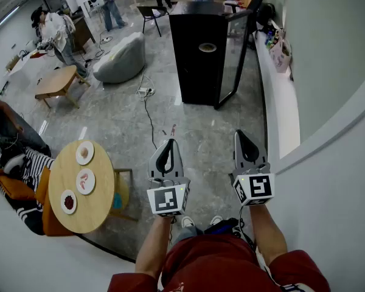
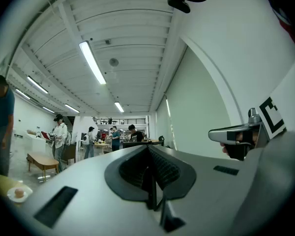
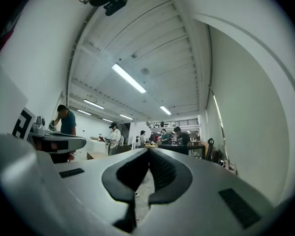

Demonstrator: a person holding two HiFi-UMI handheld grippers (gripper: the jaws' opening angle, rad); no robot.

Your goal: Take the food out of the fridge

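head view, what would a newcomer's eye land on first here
The tall black fridge stands straight ahead, its door swung open on the right. In the foreground, the left hand-held gripper and right hand-held gripper point toward it, both shut and empty. At lower left, a round wooden table carries three plates of food.
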